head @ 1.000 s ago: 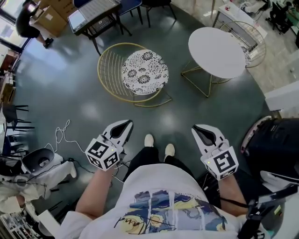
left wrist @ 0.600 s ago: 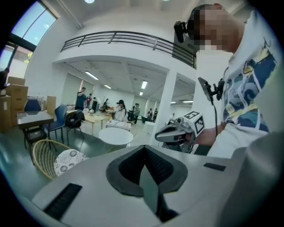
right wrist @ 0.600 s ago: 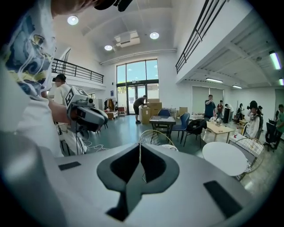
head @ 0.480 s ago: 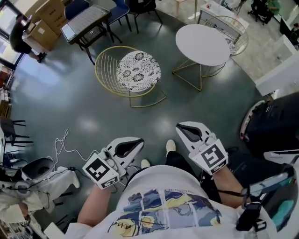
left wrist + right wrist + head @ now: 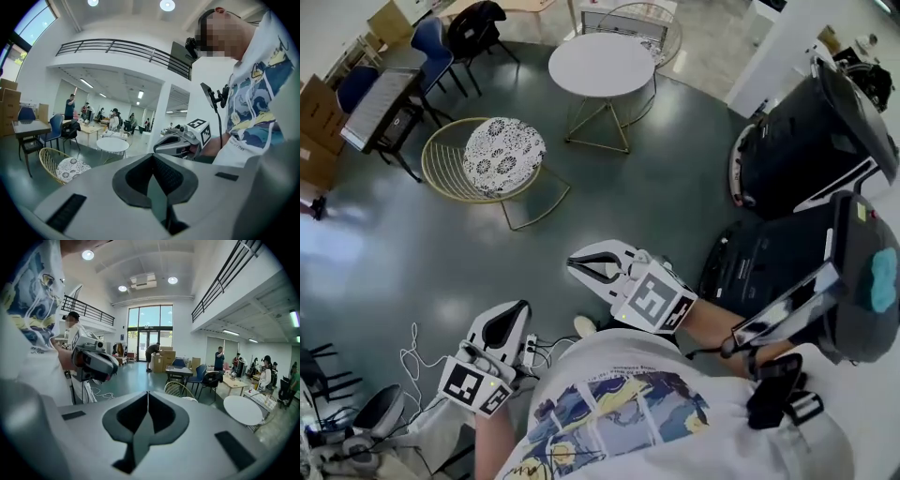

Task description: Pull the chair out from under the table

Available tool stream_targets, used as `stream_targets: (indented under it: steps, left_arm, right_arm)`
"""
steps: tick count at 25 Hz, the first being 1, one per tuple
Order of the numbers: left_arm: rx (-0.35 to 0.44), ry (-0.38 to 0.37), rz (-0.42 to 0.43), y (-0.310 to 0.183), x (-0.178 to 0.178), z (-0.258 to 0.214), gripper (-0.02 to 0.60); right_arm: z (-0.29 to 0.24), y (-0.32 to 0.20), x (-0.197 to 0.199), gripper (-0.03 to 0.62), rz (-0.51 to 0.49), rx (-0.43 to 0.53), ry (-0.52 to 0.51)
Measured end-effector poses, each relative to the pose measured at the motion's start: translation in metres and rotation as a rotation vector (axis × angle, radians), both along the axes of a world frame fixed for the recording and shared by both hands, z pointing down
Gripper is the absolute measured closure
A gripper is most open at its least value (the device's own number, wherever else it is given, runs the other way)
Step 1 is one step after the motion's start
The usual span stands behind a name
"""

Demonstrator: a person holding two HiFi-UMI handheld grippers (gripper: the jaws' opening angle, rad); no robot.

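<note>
One gold wire chair (image 5: 455,173) stands at the far left of the head view, on the floor, well apart from the round white worktop (image 5: 602,64) and not under it. Its frame looks like thin metal rod, so I judge it stiff and rather light, and it should slide easily on the smooth floor. The rods are probably slippery. The patterned cushion (image 5: 503,155) seems soft and perhaps loose, so do not take hold there. The upper rim (image 5: 431,150) of the wire back looks like the best place for you to grip.

Next to the right, low in the picture, your left tool (image 5: 511,319) is fully closed and holds nothing. It is far from the chair.

Further right, a second wire chair (image 5: 649,21) shows just behind the worktop. I cannot tell whether its seat goes under it, nor which of the two chairs is meant.

Your right tool (image 5: 581,265) is near the middle, before your body. Its jaws are also together and empty. You will need to open one tool before you reach a rim.
</note>
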State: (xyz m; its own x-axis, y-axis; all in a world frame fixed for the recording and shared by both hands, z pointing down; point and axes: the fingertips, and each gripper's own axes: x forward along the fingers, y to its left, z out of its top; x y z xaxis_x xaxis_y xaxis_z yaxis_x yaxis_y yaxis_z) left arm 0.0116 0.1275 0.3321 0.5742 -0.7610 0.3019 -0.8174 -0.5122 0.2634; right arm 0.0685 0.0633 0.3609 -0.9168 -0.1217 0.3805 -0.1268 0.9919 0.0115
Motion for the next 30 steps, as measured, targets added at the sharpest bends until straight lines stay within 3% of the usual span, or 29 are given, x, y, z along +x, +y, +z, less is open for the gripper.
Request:
stream_targets:
  steps: [10, 30]
  left_arm:
    - [0.025, -0.007, 0.047, 0.037, -0.006, 0.001, 0.572]
    - [0.019, -0.010, 0.064, 0.040, -0.005, 0.012, 0.572]
  right_arm:
    - [0.001, 0.054, -0.007, 0.579, 0.016, 0.019, 0.034]
    - [-0.002, 0.057, -0.006, 0.582, 0.025, 0.051, 0.060]
